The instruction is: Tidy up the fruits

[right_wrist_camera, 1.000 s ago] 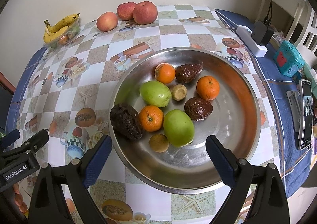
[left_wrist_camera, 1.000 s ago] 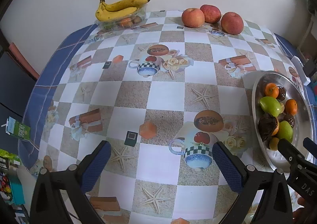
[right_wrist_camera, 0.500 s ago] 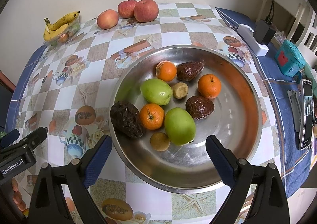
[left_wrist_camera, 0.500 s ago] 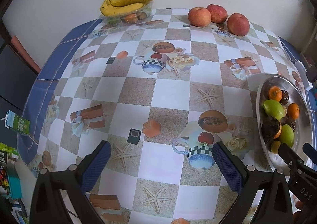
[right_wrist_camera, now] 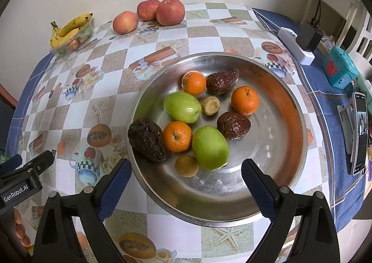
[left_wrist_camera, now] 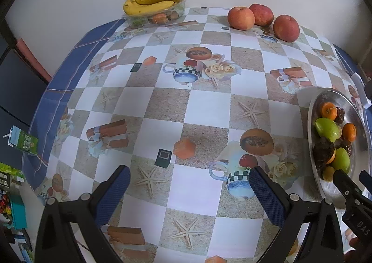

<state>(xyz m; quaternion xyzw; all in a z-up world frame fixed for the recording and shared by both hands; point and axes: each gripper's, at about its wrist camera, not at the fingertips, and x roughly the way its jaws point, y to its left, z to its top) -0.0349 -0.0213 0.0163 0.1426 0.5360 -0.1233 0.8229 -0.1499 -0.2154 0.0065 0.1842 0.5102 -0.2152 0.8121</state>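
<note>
Worktop (left_wrist_camera: 204, 104) — metal bowl (right_wrist_camera: 286, 104) holds mixed fruit, sorting apparently undecided. Three apples (left_wrist_camera: 240, 17) grouped by the wall, bananas (left_wrist_camera: 153, 1) apart. Both hand-held grippers spread, empty — right (right_wrist_camera: 186, 179) poised over the bowl, left (left_wrist_camera: 189, 185) over bare cloth.

phone (right_wrist_camera: 360, 132) | teal box (right_wrist_camera: 340, 70) | power strip (right_wrist_camera: 295, 45) | green carton (left_wrist_camera: 24, 143)

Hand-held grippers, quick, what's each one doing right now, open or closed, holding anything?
Left hand-held gripper: open, empty, over the tablecloth.
Right hand-held gripper: open, empty, over the metal bowl.
</note>
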